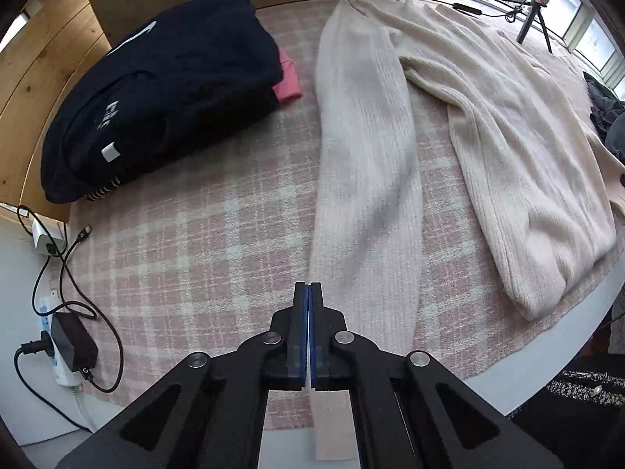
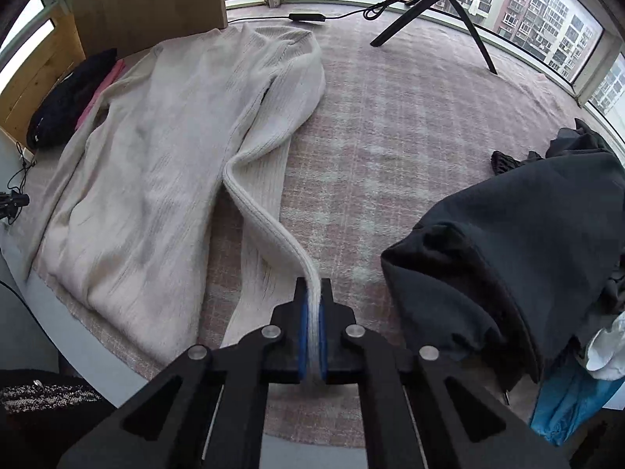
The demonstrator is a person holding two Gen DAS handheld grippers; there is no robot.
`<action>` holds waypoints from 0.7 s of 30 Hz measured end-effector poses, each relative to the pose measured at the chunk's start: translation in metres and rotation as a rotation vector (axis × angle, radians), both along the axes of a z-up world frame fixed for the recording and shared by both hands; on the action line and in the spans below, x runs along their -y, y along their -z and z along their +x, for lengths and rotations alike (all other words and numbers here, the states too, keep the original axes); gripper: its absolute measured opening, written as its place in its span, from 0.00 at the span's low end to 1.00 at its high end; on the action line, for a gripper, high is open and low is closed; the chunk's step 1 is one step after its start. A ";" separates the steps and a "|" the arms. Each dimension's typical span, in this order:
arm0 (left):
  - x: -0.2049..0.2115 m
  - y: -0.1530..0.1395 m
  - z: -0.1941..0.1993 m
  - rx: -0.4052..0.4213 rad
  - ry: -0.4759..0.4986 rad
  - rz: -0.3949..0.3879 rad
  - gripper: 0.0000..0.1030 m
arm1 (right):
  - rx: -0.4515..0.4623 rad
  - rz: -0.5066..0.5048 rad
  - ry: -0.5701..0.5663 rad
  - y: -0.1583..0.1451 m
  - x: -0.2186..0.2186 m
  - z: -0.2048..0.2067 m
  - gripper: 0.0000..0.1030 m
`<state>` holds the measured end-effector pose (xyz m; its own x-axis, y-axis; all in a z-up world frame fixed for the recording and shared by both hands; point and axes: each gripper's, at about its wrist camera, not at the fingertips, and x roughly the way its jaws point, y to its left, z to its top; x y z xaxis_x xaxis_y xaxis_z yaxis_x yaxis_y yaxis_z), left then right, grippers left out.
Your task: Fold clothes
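A cream ribbed sweater [image 1: 504,133] lies spread on the pink plaid cloth [image 1: 203,234]. One long sleeve [image 1: 363,179] runs toward my left gripper [image 1: 308,293], which is shut just left of the sleeve's cuff end; no fabric shows between its pads. In the right wrist view the sweater [image 2: 156,148] lies at left and its other sleeve [image 2: 269,226] rises off the cloth into my right gripper [image 2: 312,293], which is shut on the sleeve's cuff.
A folded black garment [image 1: 156,97] over a pink one [image 1: 287,74] lies at the far left by a wooden panel. Chargers and cables [image 1: 66,312] sit at the left table edge. A dark clothes pile [image 2: 519,258] lies at right. A tripod [image 2: 441,11] stands by the windows.
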<state>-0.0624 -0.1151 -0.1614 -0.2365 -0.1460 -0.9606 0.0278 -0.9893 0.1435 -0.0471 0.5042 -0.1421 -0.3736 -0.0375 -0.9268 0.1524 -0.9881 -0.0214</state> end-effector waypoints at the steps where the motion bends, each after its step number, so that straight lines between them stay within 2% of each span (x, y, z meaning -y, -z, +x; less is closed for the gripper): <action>1: 0.015 -0.003 0.002 0.003 -0.048 -0.059 0.00 | -0.024 0.063 0.074 -0.009 -0.016 -0.005 0.04; 2: 0.026 -0.006 0.005 0.004 -0.077 -0.083 0.00 | -0.039 0.102 0.100 -0.016 -0.025 -0.005 0.07; 4: 0.027 -0.015 0.011 -0.021 -0.083 0.014 0.00 | -0.060 0.160 0.115 -0.029 -0.039 -0.004 0.15; 5: 0.013 -0.014 0.011 -0.018 -0.045 0.047 0.06 | -0.060 0.130 0.093 -0.031 -0.035 0.000 0.21; 6: -0.006 -0.011 0.011 -0.010 0.004 0.073 0.25 | -0.055 0.077 0.060 -0.032 -0.027 0.004 0.31; 7: -0.025 -0.008 0.011 -0.002 0.052 0.099 0.36 | -0.050 0.023 0.027 -0.033 -0.020 0.008 0.38; 8: -0.043 -0.002 0.012 0.009 0.102 0.089 0.54 | -0.045 -0.031 -0.006 -0.034 -0.012 0.012 0.41; 9: -0.061 0.006 0.013 0.019 0.152 0.067 0.58 | -0.024 -0.079 -0.038 -0.024 0.003 0.010 0.43; 11: -0.085 0.028 0.013 0.062 0.206 0.022 0.57 | 0.031 -0.158 -0.077 -0.004 0.025 0.012 0.43; 13: -0.092 0.049 0.011 0.113 0.203 0.004 0.57 | 0.088 -0.178 -0.104 0.018 0.046 0.019 0.43; 14: -0.091 0.051 0.011 0.097 0.188 0.011 0.60 | 0.116 -0.183 -0.116 0.029 0.057 0.023 0.43; 15: -0.088 0.050 0.010 0.092 0.170 0.024 0.56 | 0.140 -0.184 -0.130 0.039 0.065 0.025 0.43; 16: -0.084 0.049 0.008 0.094 0.152 0.038 0.52 | 0.157 -0.190 -0.139 0.045 0.070 0.027 0.43; 17: -0.080 0.047 0.007 0.088 0.142 0.069 0.40 | 0.172 -0.199 -0.145 0.050 0.074 0.029 0.43; 18: -0.077 0.045 0.007 0.083 0.134 0.086 0.16 | 0.185 -0.210 -0.151 0.054 0.078 0.030 0.43; 19: -0.073 0.042 0.007 0.078 0.126 0.098 0.10 | 0.190 -0.215 -0.159 0.057 0.081 0.031 0.43; 21: -0.063 0.032 0.008 0.060 0.097 0.140 0.10 | 0.191 -0.212 -0.176 0.059 0.086 0.033 0.43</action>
